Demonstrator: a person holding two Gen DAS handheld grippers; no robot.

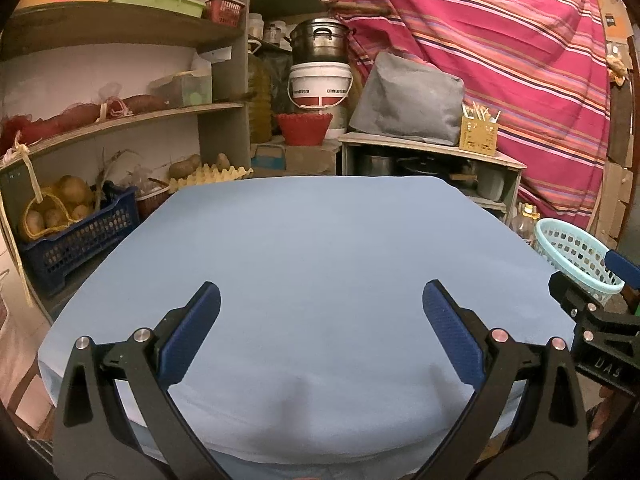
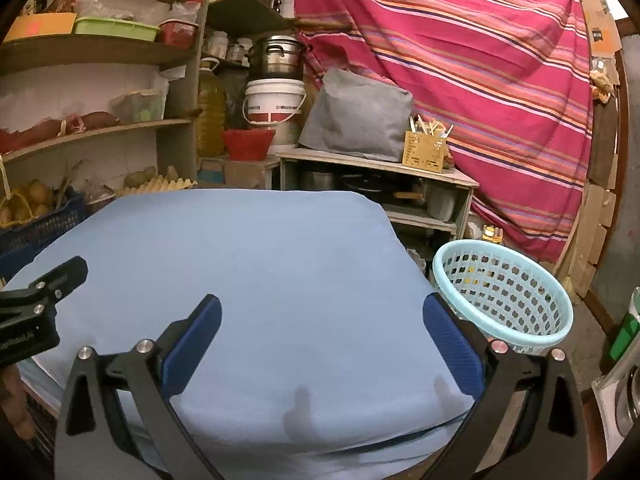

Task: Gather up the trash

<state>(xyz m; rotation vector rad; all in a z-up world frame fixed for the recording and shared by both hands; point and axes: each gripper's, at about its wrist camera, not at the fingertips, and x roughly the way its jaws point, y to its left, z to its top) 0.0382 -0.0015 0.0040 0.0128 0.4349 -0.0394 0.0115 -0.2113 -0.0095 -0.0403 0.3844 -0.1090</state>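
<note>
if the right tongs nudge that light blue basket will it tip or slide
The basket looks like thin perforated plastic, so probably light and apt to slide at a nudge. Its rim flares wider than its base, so a push high on the rim may tip it. The walls likely flex a bit when squeezed.

A home pantry: shelves [image 1: 120, 120] of potatoes [image 1: 72, 192], stacked pots [image 1: 318, 42], an oil jug [image 2: 210, 108], and a striped curtain [image 1: 500, 60].

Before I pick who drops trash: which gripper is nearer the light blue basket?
Right. The right gripper hangs over the table's right side, the light blue basket just beyond its right finger. The left gripper sits farther left, the right gripper between it and the basket.
</note>
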